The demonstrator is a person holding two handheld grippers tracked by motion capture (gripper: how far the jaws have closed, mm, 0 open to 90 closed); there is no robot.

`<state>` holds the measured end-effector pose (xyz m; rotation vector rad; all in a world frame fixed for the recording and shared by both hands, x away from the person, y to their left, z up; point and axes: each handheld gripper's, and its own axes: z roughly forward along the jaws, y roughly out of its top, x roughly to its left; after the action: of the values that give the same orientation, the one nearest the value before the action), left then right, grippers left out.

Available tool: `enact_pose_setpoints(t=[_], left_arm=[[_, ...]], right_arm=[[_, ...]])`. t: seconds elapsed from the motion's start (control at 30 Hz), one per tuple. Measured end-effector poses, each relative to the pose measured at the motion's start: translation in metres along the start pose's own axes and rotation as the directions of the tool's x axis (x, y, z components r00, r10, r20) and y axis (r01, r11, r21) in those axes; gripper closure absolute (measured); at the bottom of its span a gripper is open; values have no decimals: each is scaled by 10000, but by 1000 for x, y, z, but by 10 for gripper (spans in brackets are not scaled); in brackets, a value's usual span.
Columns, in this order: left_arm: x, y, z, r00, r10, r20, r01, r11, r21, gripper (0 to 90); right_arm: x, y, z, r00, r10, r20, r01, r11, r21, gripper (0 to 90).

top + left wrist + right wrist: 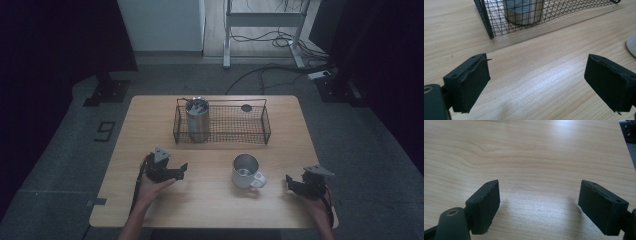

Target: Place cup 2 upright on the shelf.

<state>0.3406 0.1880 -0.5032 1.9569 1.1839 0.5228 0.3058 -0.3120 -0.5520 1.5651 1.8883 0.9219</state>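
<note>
A white mug [246,171] stands on the wooden table [150,115], its handle toward the front right. Behind it a black wire basket [260,131] holds an upright steel tumbler [197,120] at its left end and a small dark round thing [246,107] at its back right. My left gripper [182,167] rests left of the mug, pointing right, open with nothing between its fingers. In the left gripper view it [536,82] faces the basket's corner [486,22] and the tumbler [524,12]. My right gripper [289,181] sits right of the mug, open over bare wood [539,205].
The mug's rim [632,46] peeks in at the right edge of the left gripper view. The right gripper lies close to the table's front right corner [334,222]. Beyond the table are grey floor, desk legs [227,35] and cables [270,70].
</note>
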Motion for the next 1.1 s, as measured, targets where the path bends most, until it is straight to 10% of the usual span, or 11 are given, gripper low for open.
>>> enact_pose_setpoints(t=[0.4, 1.1], left_arm=[[0, 0, -1, 9996, -268, 98, 268, 9996, -35, 61], [-2, 0, -4, 9986, -487, 211, 496, 9979, -411, 67]], right_arm=[[14, 20, -34, 9901, 243, -1385, -411, 9920, -1196, 188], [45, 42, -51, 9742, -245, -2244, -181, 9824, -1859, 184]])
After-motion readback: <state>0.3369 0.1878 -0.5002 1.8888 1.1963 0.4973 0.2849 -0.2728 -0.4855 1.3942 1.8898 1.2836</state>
